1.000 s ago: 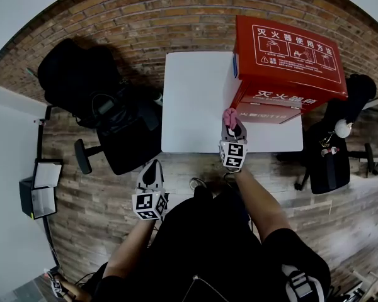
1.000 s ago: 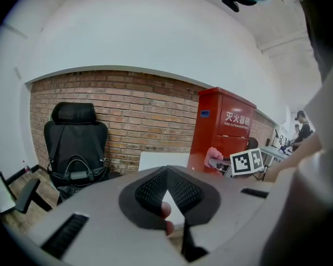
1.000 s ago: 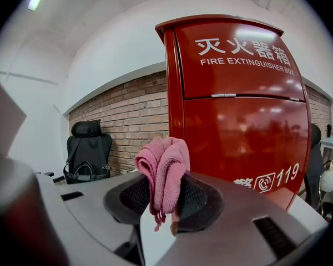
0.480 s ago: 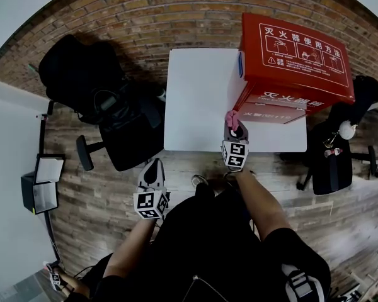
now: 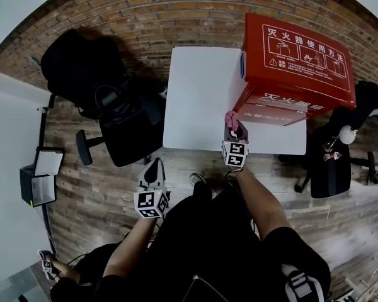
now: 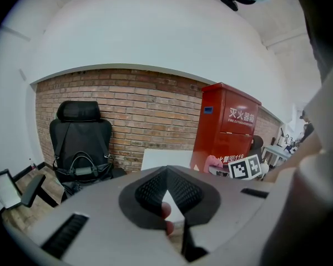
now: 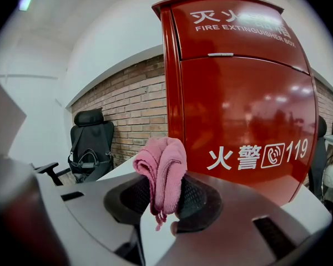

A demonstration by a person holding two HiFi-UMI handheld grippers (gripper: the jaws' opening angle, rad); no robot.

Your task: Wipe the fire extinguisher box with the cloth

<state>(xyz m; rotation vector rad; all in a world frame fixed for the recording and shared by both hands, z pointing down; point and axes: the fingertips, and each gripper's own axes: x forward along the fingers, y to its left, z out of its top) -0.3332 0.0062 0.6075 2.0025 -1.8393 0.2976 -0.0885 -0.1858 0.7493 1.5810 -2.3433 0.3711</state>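
Observation:
The red fire extinguisher box (image 5: 290, 61) stands on the right part of the white table (image 5: 195, 106). It fills the right gripper view as a tall red cabinet (image 7: 238, 93) with white print. My right gripper (image 5: 233, 128) is shut on a pink cloth (image 5: 230, 117). The bunched cloth (image 7: 162, 165) sticks up between the jaws, close in front of the box's lower left corner. My left gripper (image 5: 152, 172) hangs below the table's near edge with its jaws shut on nothing. From the left gripper (image 6: 166, 173) I see the box (image 6: 225, 129) and cloth (image 6: 213, 162) to the right.
A black office chair with a bag (image 5: 107, 106) stands left of the table. A second dark chair (image 5: 331, 162) is at the right. A brick wall (image 5: 176, 17) runs behind the table. A small stand (image 5: 41, 184) sits on the wooden floor at far left.
Only the head view has drifted a little. The right gripper still holds the cloth at the box's front, and the left gripper has not moved.

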